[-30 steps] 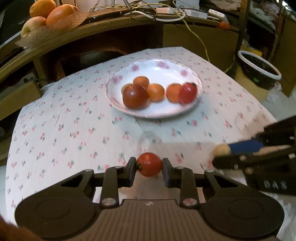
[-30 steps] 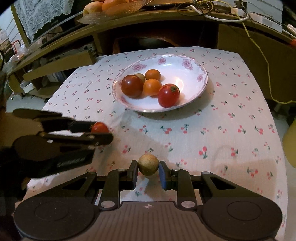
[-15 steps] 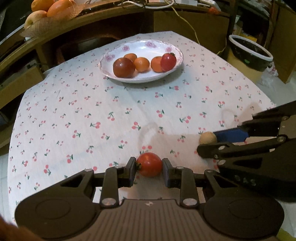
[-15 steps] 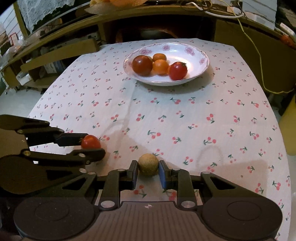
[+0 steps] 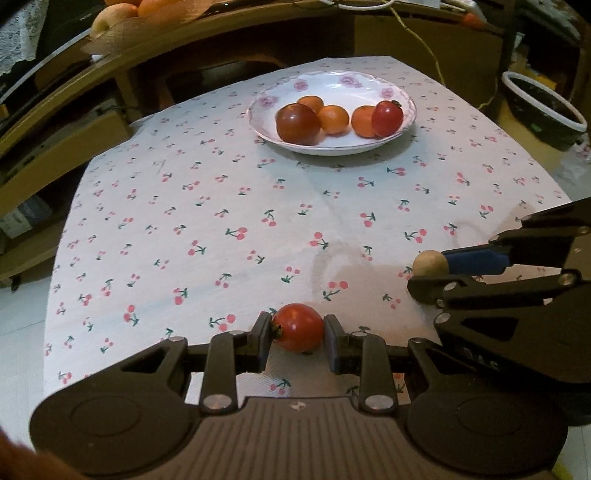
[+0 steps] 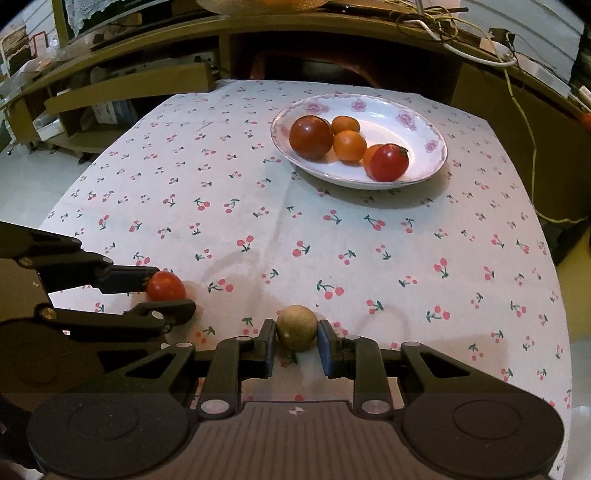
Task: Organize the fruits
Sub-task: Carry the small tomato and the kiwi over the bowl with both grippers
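Both grippers have drawn back from the white floral-rimmed plate (image 5: 404, 96) since a second ago, so it now sits well apart at the far end of the white cherry-print tablecloth (image 5: 207, 206), and both now sit low over the cloth's near edge. Each keeps what it held. The left gripper (image 5: 297, 332) is clamped on a small, glossy red tomato (image 5: 298, 327) with a dark stem end against its left finger; the tomato appears to rest on or just above the cloth. The right gripper (image 6: 296, 336), whose finger pads are blue, is clamped on a small, dull tan round fruit (image 6: 296, 327) with a matte, speckled skin. From each camera the other gripper shows side-on, tips near the cloth. On the plate lie a large dark-red tomato (image 6: 310, 137), a bright red tomato (image 6: 389, 162) with a green calyx, and small orange round fruits (image 6: 349, 146); one of these is partly hidden behind the bright red tomato. At the top left of the left view, a heap of orange and pale fruit (image 5: 122, 16) on the wooden shelf behind the table is cut off by the frame. Raised lettering on the side of the right gripper is too dark to read.
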Demonstrator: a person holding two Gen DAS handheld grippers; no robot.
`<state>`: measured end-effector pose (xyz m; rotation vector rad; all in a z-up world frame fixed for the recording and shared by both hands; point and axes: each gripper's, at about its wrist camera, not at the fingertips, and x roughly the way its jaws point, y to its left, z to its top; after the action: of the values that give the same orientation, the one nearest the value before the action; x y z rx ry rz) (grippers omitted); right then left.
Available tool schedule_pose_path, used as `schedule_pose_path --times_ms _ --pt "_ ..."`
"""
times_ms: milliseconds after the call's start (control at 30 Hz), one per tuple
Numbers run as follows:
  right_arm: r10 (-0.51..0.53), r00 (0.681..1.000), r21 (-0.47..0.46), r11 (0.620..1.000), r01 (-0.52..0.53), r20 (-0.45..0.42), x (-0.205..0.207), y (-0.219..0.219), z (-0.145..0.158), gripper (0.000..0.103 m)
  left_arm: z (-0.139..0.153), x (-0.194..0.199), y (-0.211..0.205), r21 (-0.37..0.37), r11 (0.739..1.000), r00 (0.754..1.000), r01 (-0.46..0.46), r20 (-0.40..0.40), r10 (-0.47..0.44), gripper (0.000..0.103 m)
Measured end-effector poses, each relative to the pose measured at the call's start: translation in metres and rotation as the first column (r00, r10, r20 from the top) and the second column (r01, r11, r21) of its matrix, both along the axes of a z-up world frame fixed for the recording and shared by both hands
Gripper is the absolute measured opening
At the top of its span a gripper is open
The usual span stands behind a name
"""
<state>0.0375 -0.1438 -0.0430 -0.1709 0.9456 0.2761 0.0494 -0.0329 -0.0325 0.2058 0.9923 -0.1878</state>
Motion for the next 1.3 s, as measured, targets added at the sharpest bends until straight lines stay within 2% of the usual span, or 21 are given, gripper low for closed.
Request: schedule_pose_path --times_ms 433,633,900,1300 --pt "-0.012 0.999 0.069 0.998 0.009 0.051 -0.006 -0.017 0.026 0.026 0.028 0.000 -0.020 0.058 0.998 0.998 0.014 0.059 -0.017 0.035" --pt "-0.044 0.997 0.101 0.994 0.037 0.061 0.004 -0.023 0.036 0.026 0.038 0.013 -0.021 0.023 0.999 0.996 0.045 0.080 -0.047 0.035" --pt "-0.095 0.994 0.101 0.991 0.090 0.052 0.023 -0.028 0.033 0.027 0.035 0.035 -0.021 0.002 0.997 0.993 0.077 0.087 -0.077 0.035" --pt "-0.129 0.989 0.121 0.985 0.120 0.069 0.040 -0.036 0.041 0.027 0.041 0.052 -0.028 -0.001 0.994 0.987 0.106 0.123 -0.105 0.034"
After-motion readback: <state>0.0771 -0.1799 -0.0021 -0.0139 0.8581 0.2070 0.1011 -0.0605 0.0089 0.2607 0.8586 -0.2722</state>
